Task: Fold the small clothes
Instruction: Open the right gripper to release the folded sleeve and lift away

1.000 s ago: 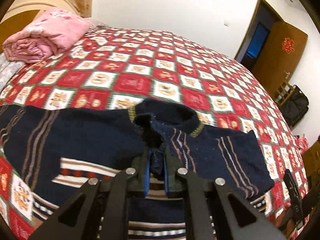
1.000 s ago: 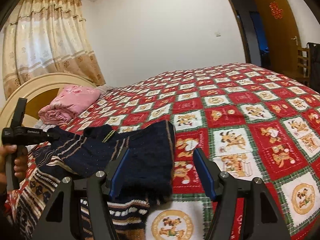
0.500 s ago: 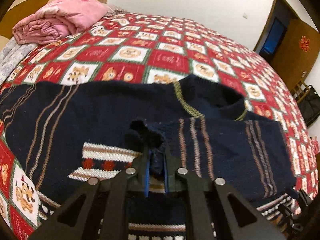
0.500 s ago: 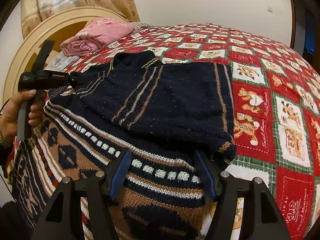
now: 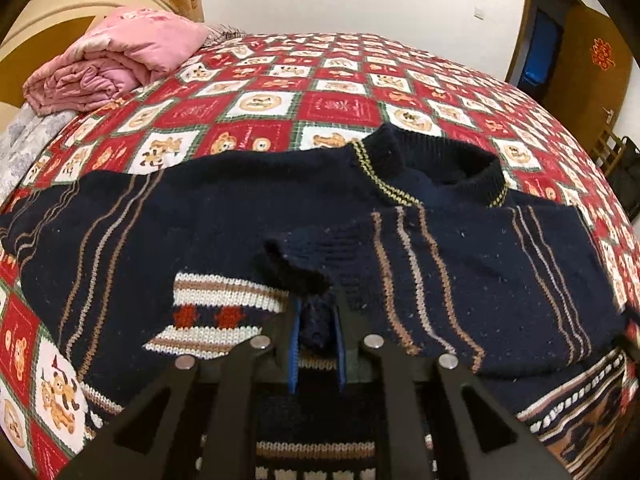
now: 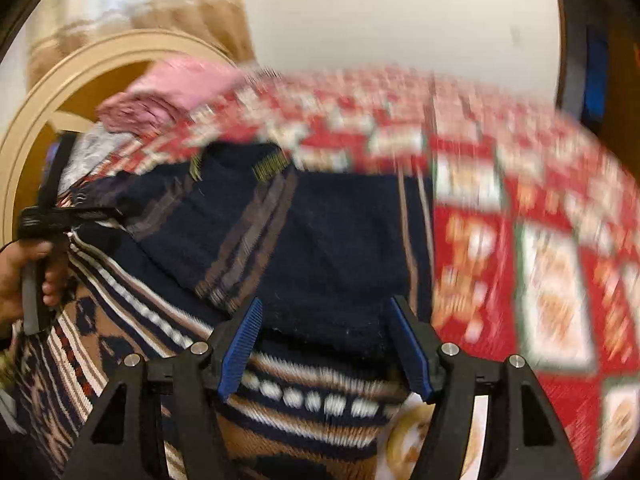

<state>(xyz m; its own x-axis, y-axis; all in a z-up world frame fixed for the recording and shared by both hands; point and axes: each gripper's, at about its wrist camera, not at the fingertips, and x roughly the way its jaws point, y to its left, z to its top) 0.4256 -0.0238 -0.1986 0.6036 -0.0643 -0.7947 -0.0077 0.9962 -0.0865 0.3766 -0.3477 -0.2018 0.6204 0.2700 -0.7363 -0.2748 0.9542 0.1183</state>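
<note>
A small navy knit sweater (image 5: 224, 216) with tan stripes and a patterned band lies flat on the red patchwork bedspread (image 5: 340, 104). Its right sleeve (image 5: 460, 276) is folded across the chest. My left gripper (image 5: 316, 332) is shut on the sleeve cuff (image 5: 296, 276), low over the sweater's front. In the blurred right wrist view the sweater (image 6: 328, 248) fills the middle. My right gripper (image 6: 326, 344) is open and empty, its blue pads (image 6: 242, 350) straddling the folded edge just above the patterned hem. The left gripper (image 6: 60, 212) and hand show at the left.
A folded pink quilt (image 5: 116, 56) lies at the bed's head by the curved headboard (image 5: 60, 12). A dark doorway and wooden door (image 5: 592, 52) stand at the far right. A chair with a black bag (image 5: 628, 168) stands beside the bed.
The left gripper has carried the cuff down onto the chest, laying the sleeve flat. The right gripper has dropped lower and swung over the hem, staying open.
</note>
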